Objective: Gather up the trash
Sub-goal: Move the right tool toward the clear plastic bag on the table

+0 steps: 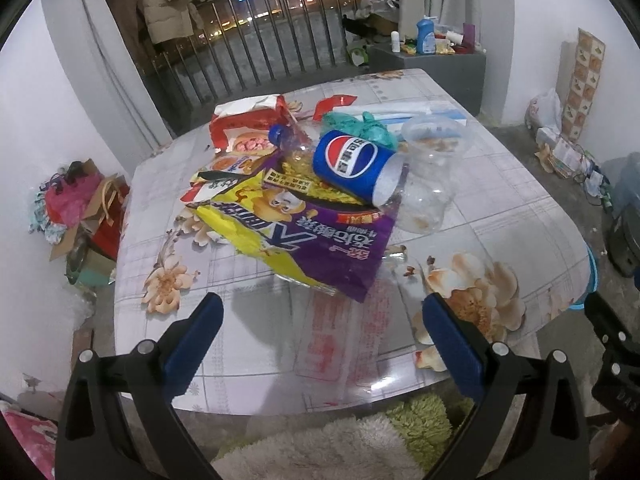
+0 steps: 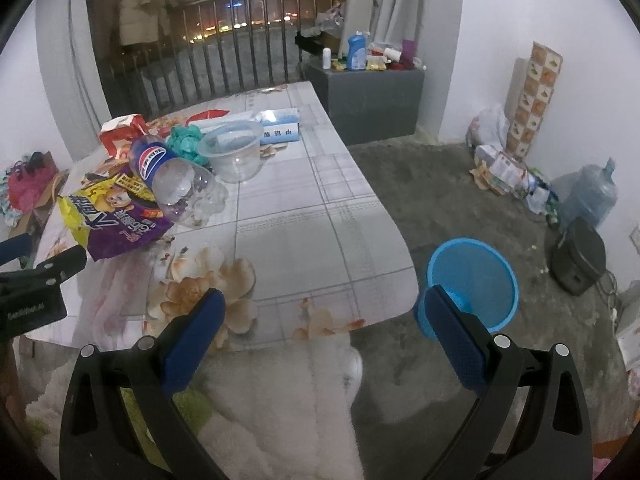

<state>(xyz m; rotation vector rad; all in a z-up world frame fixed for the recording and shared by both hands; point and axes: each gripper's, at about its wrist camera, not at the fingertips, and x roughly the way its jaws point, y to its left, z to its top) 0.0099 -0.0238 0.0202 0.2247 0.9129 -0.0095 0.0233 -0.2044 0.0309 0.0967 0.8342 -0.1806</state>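
The left gripper (image 1: 322, 320) is hovering over the near edge of the bench (image 1: 500, 216), its fingers spread wide and holding nothing. The trash is lying heaped at twelve o'clock from it: a purple-and-yellow snack bag (image 1: 312, 236) is sitting nearest, a Pepsi bottle (image 1: 352, 160) is resting tilted on top, and a clear plastic cup (image 1: 428, 176) is touching the bottle at three o'clock. A red wrapper (image 1: 244, 124) is lying behind. Only the right wrist view is showing the blue bin (image 2: 472, 276), standing on the floor beside the bench corner. The right gripper (image 2: 324, 316) is hanging there with fingers spread and empty, the heap at ten o'clock.
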